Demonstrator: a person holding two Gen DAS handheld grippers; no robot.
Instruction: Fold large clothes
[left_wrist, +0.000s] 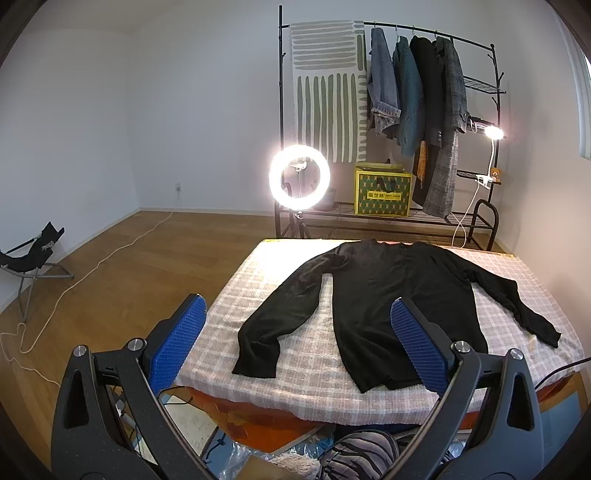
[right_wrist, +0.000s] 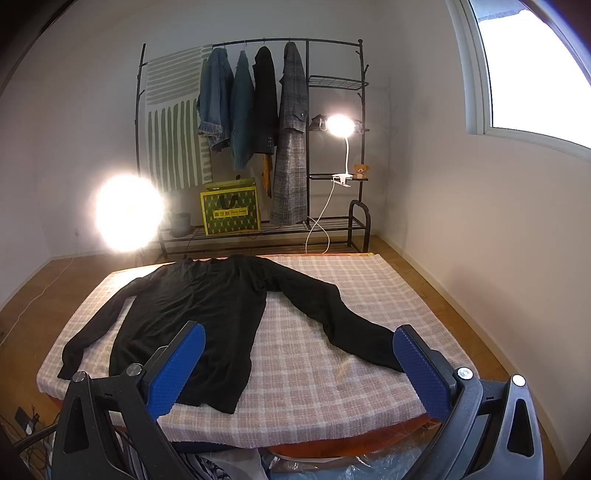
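Plainly, the black sweater (left_wrist: 402, 295) lay flat and face-up on the checked surface (left_wrist: 295, 354), its long axis running away from both grippers, collar at the far edge and hem toward the near edge. Both sleeves were splayed outward and down, one toward each side.

The left gripper (left_wrist: 297, 347) hung short of the near edge with its jaws spread wide and nothing between them; the left sleeve cuff (left_wrist: 255, 363) lay ahead, between its blue pads, and the hem corner sat just beside its right pad. The right gripper (right_wrist: 299, 367) was likewise spread and empty, above the near edge, with the right sleeve cuff (right_wrist: 384, 356) just beside its right pad and the body's hem (right_wrist: 207, 391) behind its left one.

Each gripper looked nearer its own sleeve, so a sleeve fold inward seemed the likely start. Bare checked cloth lay on either side of the body. The far edge, where the collar reached, left almost none.
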